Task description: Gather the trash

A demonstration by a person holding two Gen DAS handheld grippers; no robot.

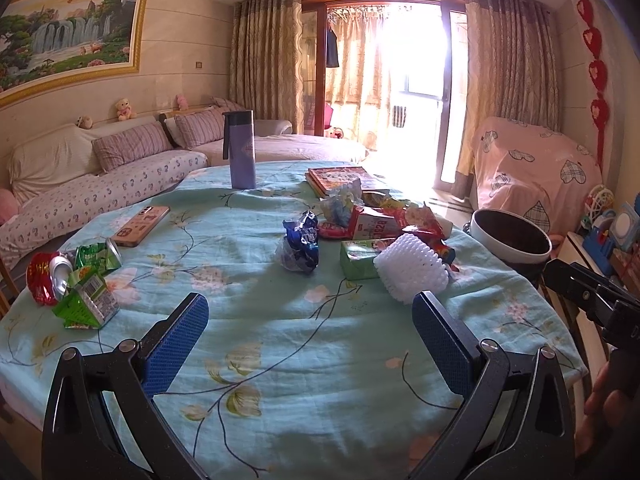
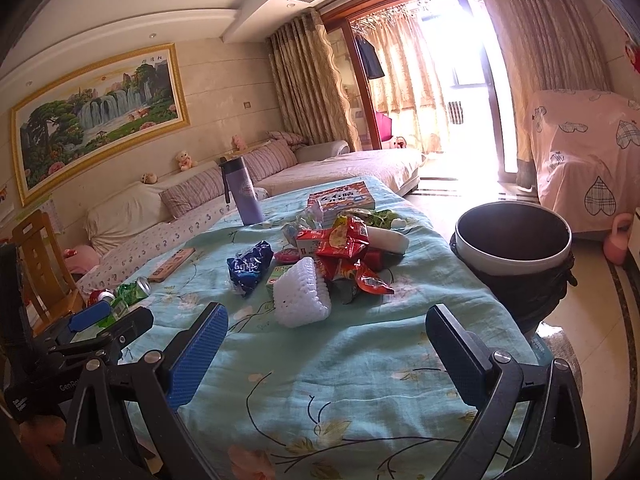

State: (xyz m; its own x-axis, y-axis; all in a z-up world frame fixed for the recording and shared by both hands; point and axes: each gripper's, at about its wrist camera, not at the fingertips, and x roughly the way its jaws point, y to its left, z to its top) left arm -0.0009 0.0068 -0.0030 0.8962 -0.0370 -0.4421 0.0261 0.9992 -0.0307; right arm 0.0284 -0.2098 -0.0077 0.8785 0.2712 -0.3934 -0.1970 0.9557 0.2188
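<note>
Trash pile [image 1: 384, 232] sits mid-frame on the surface [image 1: 280, 340]; left hand-held gripper [image 1: 310, 344] and right hand-held gripper [image 2: 326, 354] hover spread wide, holding nothing.

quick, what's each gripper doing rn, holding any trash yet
Left gripper: open, holding nothing, fingers spread above the tablecloth.
Right gripper: open, holding nothing, the white foam net lies just ahead of it.

The right hand-held gripper [image 2: 326, 344] hovers with its jaws spread wide over the floral counter [image 2: 360, 360]. Just beyond lies a white foam net [image 2: 300, 300], then red wrappers [image 2: 348, 248]; a trash bin [image 2: 516, 248] stands right.
</note>
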